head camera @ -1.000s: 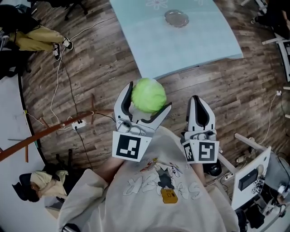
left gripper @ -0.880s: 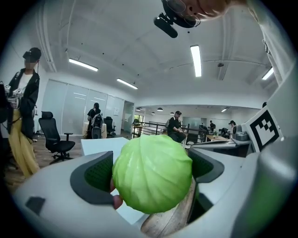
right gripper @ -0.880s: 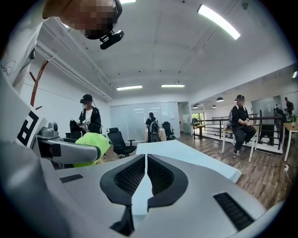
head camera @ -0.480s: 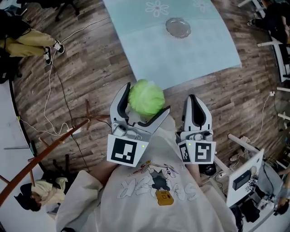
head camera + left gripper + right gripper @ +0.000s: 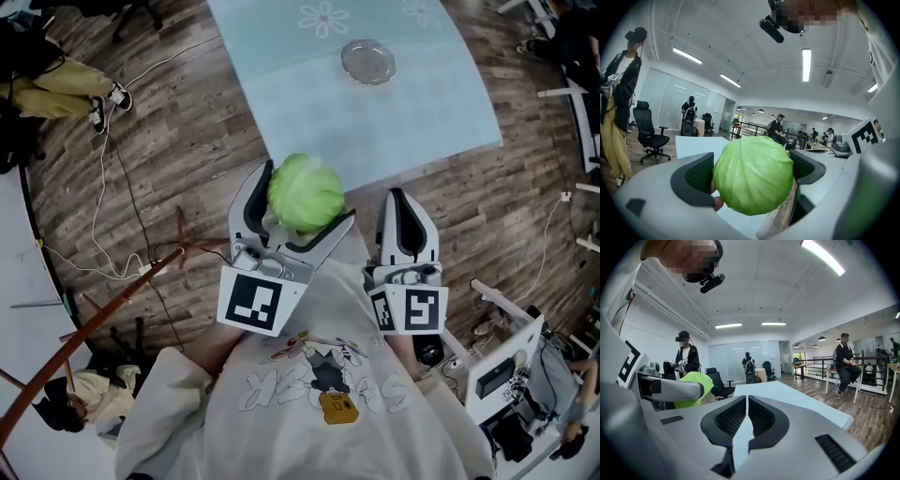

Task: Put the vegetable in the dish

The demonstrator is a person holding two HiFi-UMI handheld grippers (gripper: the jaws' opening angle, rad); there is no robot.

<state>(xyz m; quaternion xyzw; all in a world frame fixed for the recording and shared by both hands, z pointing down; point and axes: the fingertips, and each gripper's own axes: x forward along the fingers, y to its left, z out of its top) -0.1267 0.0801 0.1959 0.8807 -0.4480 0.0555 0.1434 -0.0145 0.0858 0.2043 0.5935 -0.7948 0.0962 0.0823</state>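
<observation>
The left gripper (image 5: 307, 199) pinches a green cabbage (image 5: 302, 187) at frame centre, by the near edge of the pale blue table (image 5: 300, 103). The glass dish (image 5: 367, 60) sits on it at upper centre. The right gripper (image 5: 405, 202) has its jaws pressed together.

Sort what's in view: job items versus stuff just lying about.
Job: cabbage, gripped in the left claw; dish; table under the dish.
Lying about: right claw, shut and empty; wooden pole; office chair; seated person.

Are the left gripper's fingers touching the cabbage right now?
Touching. The left gripper view shows the cabbage wedged against both fingers of the left gripper, no gap either side.
</observation>
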